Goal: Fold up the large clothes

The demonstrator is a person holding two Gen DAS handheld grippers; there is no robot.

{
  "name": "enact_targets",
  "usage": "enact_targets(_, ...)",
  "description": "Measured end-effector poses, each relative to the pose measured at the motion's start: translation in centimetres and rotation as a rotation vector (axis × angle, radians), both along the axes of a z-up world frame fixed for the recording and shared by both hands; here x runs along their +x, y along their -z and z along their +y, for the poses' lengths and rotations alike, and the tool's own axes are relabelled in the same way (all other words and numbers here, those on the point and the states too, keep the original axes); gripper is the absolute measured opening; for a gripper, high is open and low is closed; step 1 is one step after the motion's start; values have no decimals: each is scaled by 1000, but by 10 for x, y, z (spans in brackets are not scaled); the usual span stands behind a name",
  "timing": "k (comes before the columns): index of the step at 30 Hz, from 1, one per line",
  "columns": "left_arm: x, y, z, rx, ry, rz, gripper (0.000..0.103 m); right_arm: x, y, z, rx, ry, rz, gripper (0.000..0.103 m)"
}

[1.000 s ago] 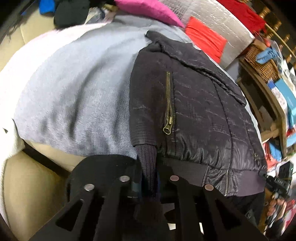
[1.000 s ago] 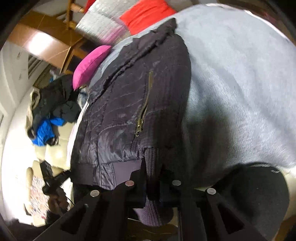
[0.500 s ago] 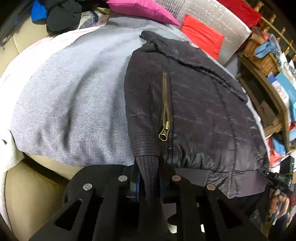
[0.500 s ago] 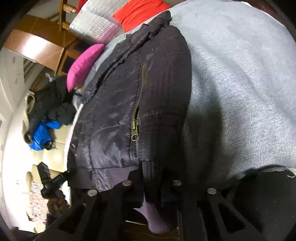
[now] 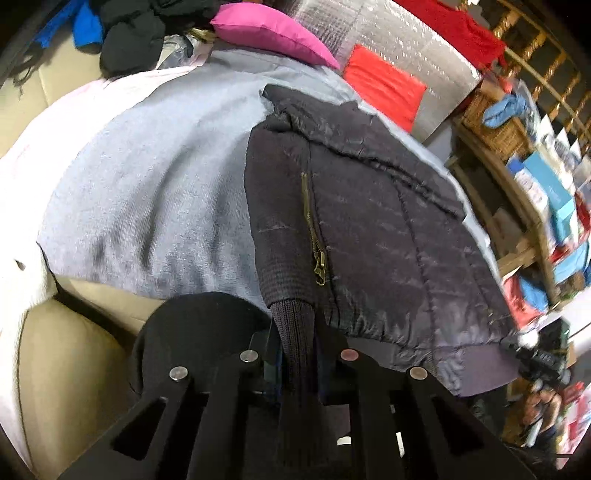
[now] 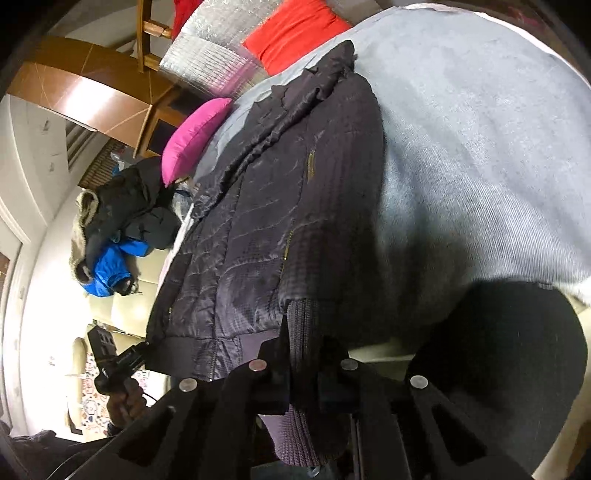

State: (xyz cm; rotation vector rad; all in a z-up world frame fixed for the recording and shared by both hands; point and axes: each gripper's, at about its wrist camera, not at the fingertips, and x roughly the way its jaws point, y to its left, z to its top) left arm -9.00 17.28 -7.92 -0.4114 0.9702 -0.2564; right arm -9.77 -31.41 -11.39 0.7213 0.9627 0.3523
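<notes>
A dark quilted jacket (image 5: 369, 229) with a brass pocket zipper (image 5: 314, 236) lies spread on a grey blanket (image 5: 155, 192). My left gripper (image 5: 297, 343) is shut on one ribbed knit cuff (image 5: 293, 325) at the jacket's near edge. In the right wrist view the same jacket (image 6: 258, 221) lies to the left on the blanket (image 6: 480, 166). My right gripper (image 6: 304, 369) is shut on the other ribbed cuff (image 6: 303, 325), whose end hangs below the jaws. Each view shows the other gripper at the hem's far corner, the right gripper (image 5: 539, 360) in the left wrist view and the left gripper (image 6: 110, 354), with a hand (image 6: 122, 402), in the right.
The blanket covers a beige sofa (image 5: 66, 369). Behind the jacket lie a pink pillow (image 5: 273, 33), a red cushion (image 5: 384, 85) and a silver quilted pad (image 5: 406, 48). A pile of dark and blue clothes (image 6: 122, 229) sits on the sofa's end. A wooden shelf with baskets (image 5: 517, 155) stands beside it.
The left gripper has lifted a little with its cuff, so the jacket sits farther off in its view. Both grippers keep their hold; more of the cuff hangs below the right jaws.
</notes>
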Motion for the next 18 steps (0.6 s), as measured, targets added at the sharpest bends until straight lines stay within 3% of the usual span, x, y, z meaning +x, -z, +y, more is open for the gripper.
enact_targets(6, 14, -8, 20, -98, -25, -20, 13, -3, -15, -9, 49, -1, -56, 9)
enact_targets(11, 10, 14, 21, -101, -47, 60, 13, -1, 0, -10, 74, 8, -21, 9)
enact_targets(16, 6, -13, 19, -109, -38, -22, 13, -2, -14, -11, 88, 15, -62, 9)
enact_targets(18, 9, -10, 23, -105, -38, -11, 13, 0, -17, -12, 81, 9, -72, 9)
